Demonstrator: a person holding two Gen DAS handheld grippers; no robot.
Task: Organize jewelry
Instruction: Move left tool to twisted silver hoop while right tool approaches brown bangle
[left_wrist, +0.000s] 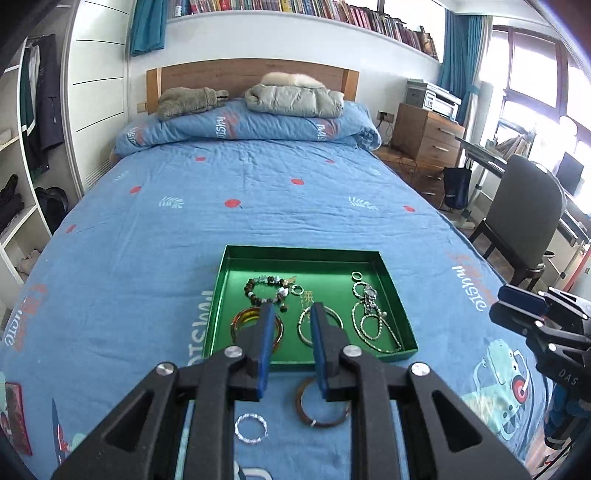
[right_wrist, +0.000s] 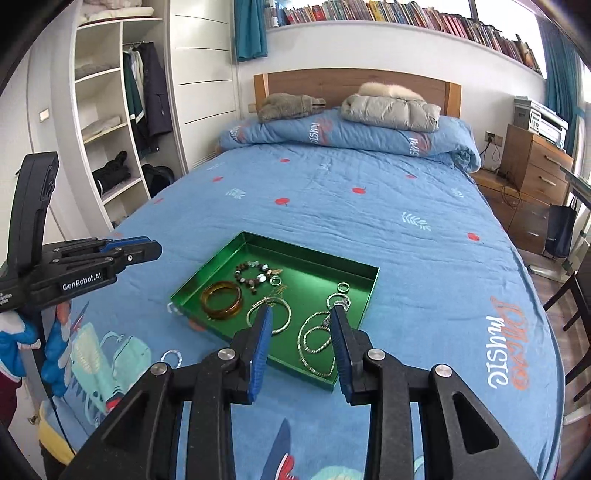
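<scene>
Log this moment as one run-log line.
shallow green metal tray on bed: bangles, bead bracelet, chains inside | dark brown bangle, twisted silver ring outside on blue quilt | left gripper, right gripper: open, empty

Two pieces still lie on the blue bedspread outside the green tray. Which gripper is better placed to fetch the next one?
Left, probably. The left gripper looks straight over the dark brown bangle and twisted silver ring, lying just before the green tray. The right gripper faces the tray's right side.

Both the left gripper (left_wrist: 291, 312) and right gripper (right_wrist: 301, 314) have black linkage arms, silver pivot screws and blue finger pads. White "GenRobot.AI" lettering marks the left one's side
</scene>
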